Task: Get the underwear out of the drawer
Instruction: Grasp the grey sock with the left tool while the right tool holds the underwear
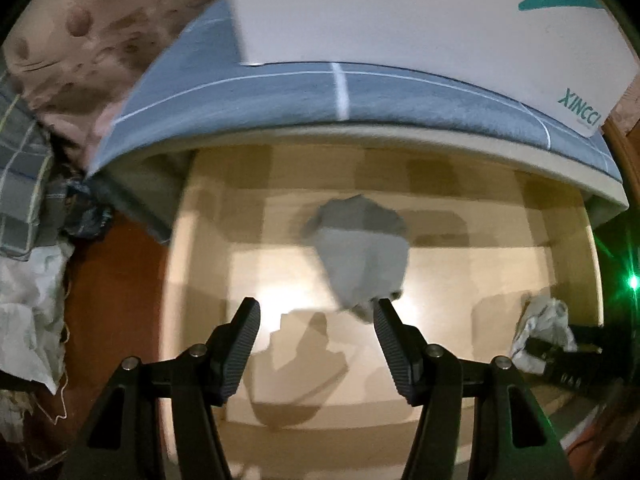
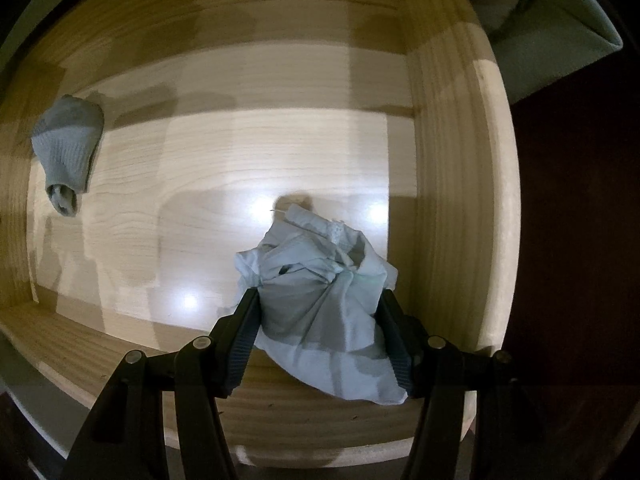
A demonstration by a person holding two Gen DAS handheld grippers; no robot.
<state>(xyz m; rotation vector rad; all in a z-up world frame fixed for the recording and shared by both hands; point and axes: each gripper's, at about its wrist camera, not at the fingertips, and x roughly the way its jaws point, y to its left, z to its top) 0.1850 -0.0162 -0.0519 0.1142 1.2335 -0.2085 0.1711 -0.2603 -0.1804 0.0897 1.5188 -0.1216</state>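
Two garments in open wooden drawer [image 2: 448, 160]: grey sock [image 2: 68, 148] at left end, pale bunched underwear [image 2: 320, 280] near right wall. Left claw [image 1: 316, 308] wide, empty, hovering above sock [image 1: 360, 256], nothing between pads. Right claw [image 2: 318, 300] pointing down, pads pinching underwear bunch on both sides, loose cloth hanging below grip. Step in hand, likely: lift out. Advice: keep squeeze firm, raise straight up until hanging cloth clears front rim, avoid dragging against right wall. Left claw stays clear of sock.
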